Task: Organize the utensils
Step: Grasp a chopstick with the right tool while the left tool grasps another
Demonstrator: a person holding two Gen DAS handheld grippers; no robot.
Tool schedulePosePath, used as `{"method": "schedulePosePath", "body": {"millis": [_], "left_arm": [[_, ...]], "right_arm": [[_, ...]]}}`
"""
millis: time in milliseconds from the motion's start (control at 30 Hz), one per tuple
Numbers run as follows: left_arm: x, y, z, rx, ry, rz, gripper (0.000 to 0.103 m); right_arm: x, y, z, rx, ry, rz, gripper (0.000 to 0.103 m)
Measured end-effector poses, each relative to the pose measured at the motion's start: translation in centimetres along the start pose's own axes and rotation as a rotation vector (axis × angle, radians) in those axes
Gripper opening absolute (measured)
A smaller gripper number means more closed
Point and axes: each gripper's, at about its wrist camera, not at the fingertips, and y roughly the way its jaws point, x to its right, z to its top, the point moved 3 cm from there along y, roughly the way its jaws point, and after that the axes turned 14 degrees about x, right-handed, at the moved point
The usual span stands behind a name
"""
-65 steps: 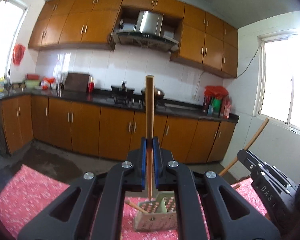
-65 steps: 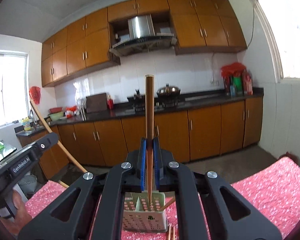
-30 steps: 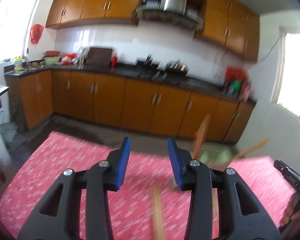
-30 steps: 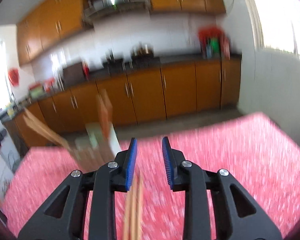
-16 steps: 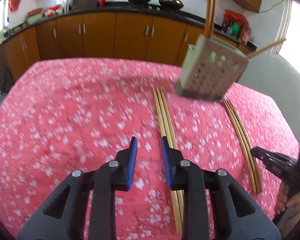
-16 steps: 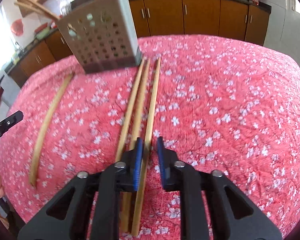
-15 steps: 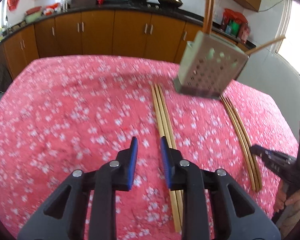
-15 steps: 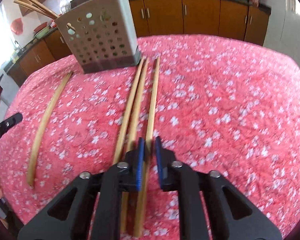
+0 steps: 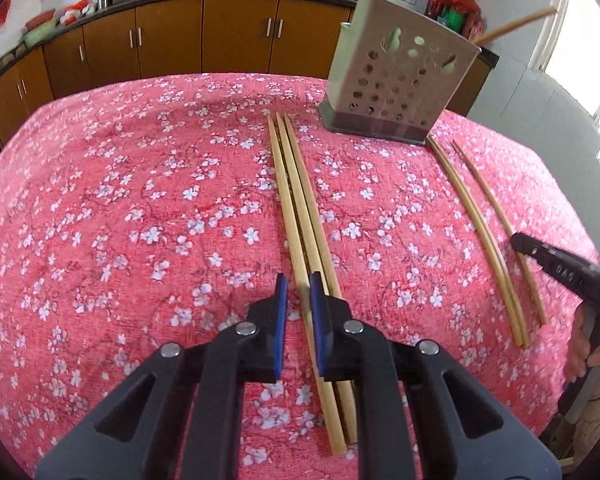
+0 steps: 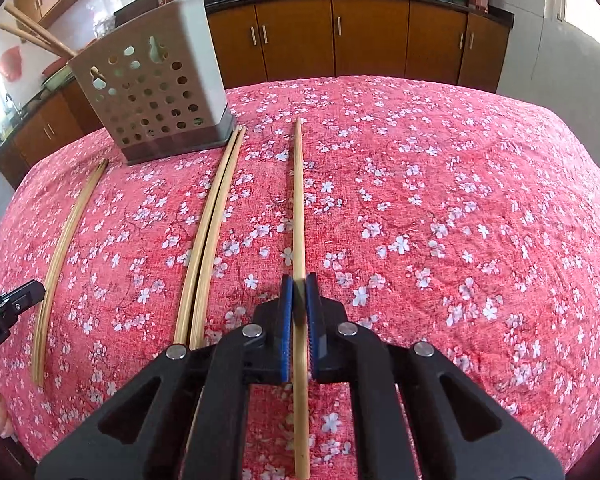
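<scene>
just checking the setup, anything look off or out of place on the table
Only the unsorted chopsticks: three lie loose left of the holder and two to its right on the cloth. The holder stands upright; nothing looks spilled or broken.

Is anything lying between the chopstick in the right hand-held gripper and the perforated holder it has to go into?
Nothing visible blocks it. The right hand-held gripper is shut on a single pale wooden chopstick; only a pair of wooden chopsticks lies flat on the red floral tablecloth toward the perforated grey utensil holder.
</scene>
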Motion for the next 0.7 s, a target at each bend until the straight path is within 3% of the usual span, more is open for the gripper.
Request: {"method": "schedulePosePath", "body": {"millis": [367,500,700], "left_arm": [[0.0,0.6,-0.3,0.003,0.029,0.048,0.009],[-2.8,1.3,0.8,0.009,0.001,0.127,0.008],[-6.7,2.1,2.3,0.031,-0.05,0.173,0.01]], "right_arm": [[-0.5,-1.2,-0.5,0.006,-0.027,0.023,0.008],[0.2,-0.7,0.0,0.02,-0.019,-0.004,0.008],[1.5,1.2,1.3,0.046,0.007,-0.042,0.008]]}}
